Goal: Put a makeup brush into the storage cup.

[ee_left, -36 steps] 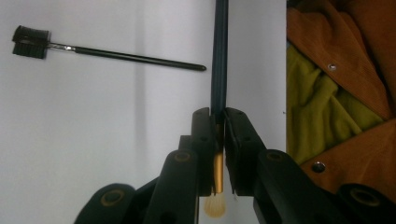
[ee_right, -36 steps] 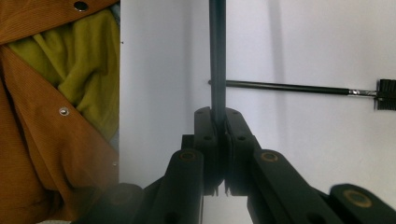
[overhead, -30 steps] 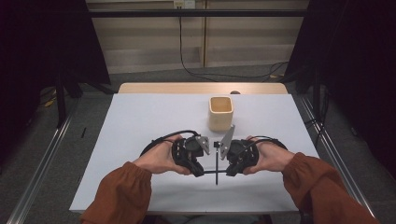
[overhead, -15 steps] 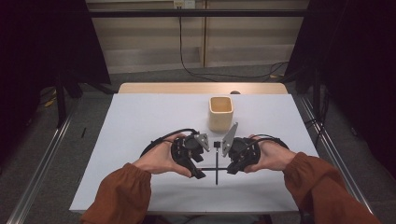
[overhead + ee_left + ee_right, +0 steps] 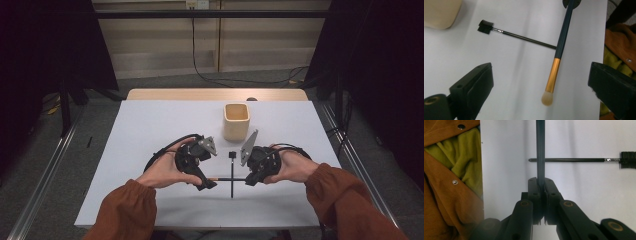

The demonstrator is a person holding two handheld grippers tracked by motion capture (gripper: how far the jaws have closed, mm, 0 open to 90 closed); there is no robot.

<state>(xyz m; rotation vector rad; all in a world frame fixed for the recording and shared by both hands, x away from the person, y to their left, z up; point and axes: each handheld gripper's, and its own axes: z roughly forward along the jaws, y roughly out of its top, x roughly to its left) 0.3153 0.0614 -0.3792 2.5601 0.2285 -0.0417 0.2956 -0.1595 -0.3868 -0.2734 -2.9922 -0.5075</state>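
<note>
Between my just-opened left gripper (image 5: 541, 82) jaws: makeup brush (image 5: 559, 50), dark handle, gold ferrule, pale tip; right gripper (image 5: 540, 182) clamps its handle. No readable writing.

The left hand-held gripper (image 5: 541, 82) has just been opening; its black jaws stand wide apart at the bottom corners. Between them, untouched, hangs the pale tip of a brush (image 5: 557, 56) with a gold ferrule and dark handle, tilted over the white table (image 5: 511, 75). A thin black spoolie (image 5: 506, 33) lies behind it, by a beige cup (image 5: 440, 11).
</note>
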